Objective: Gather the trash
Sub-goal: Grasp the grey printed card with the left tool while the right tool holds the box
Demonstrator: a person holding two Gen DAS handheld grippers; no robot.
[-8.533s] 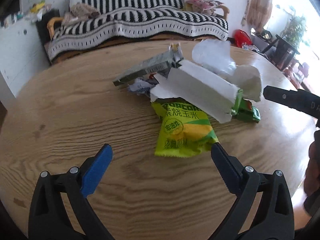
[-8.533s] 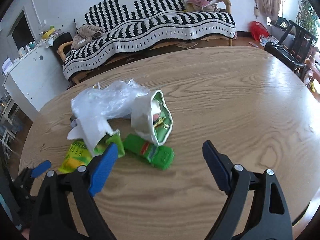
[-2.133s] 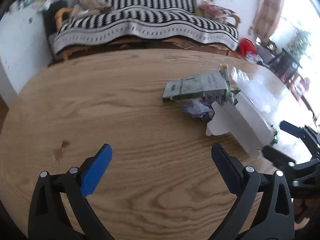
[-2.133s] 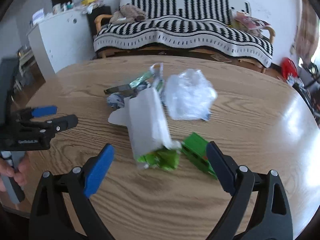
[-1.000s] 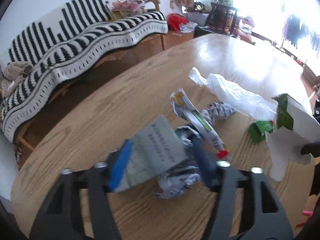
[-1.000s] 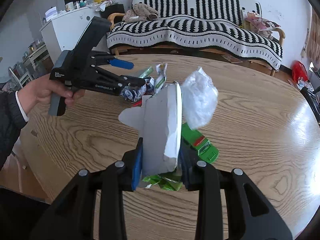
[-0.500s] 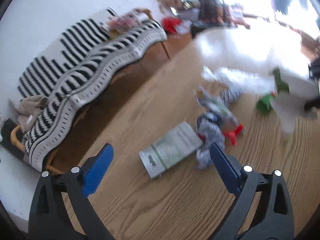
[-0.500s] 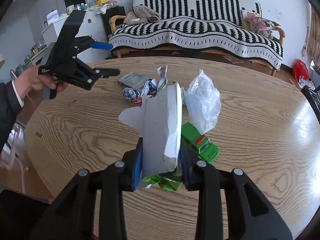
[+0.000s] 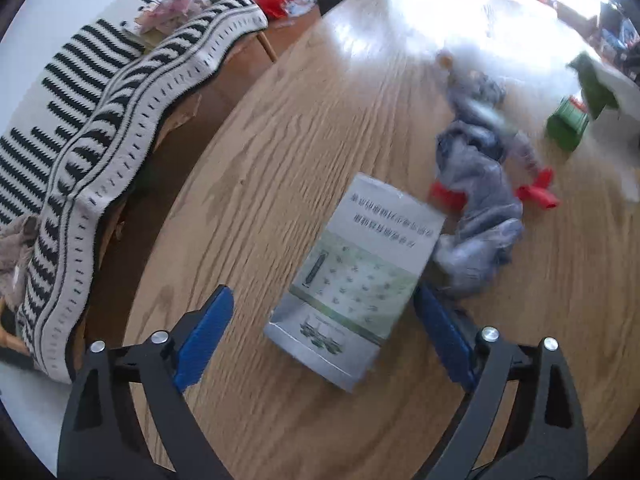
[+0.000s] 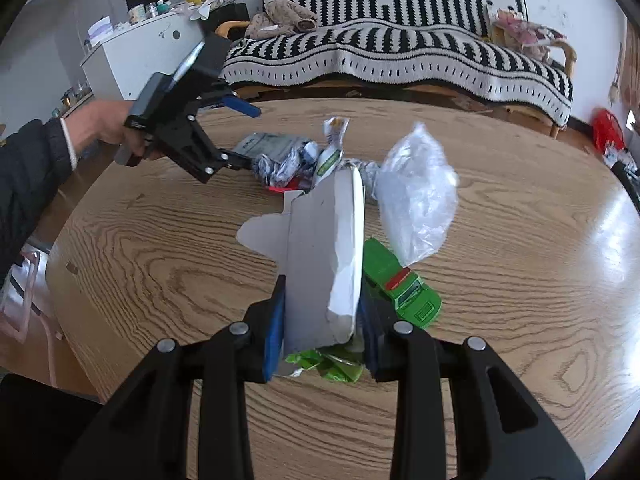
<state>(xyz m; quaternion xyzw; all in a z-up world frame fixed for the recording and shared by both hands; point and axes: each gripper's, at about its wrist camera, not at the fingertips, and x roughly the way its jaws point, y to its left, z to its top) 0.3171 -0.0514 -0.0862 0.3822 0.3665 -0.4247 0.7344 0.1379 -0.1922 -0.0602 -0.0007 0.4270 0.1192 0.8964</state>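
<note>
The right gripper (image 10: 320, 332) is clamping the lower end of a torn white carton (image 10: 320, 256), its blue pads pressing both sides, with green wrapper scraps (image 10: 328, 364) poking out under the carton's bottom edge. The carton is standing tilted over the round wooden table (image 10: 500, 280), and everything else is lying around it: a green toy truck (image 10: 400, 284) is sitting just beside the carton on its right, a crumpled clear plastic bag (image 10: 416, 196) is rising just behind the truck, and a heap of crumpled wrappers (image 10: 296, 164) is lying just beyond the carton's far end. A flat grey-green packet (image 9: 360, 276) is lying at the far left of that heap, well apart from the carton. The left gripper (image 9: 320, 332), held in a person's hand (image 10: 108, 124) with a dark sleeve, is hovering over this packet; its jaws are standing wide and closing, with the packet's near end lying between the blue pads but not pressed by them. A grey crumpled wrapper (image 9: 476, 200) with red bits is touching the packet's right side. A striped sofa (image 10: 400, 48) is standing behind the table.
</note>
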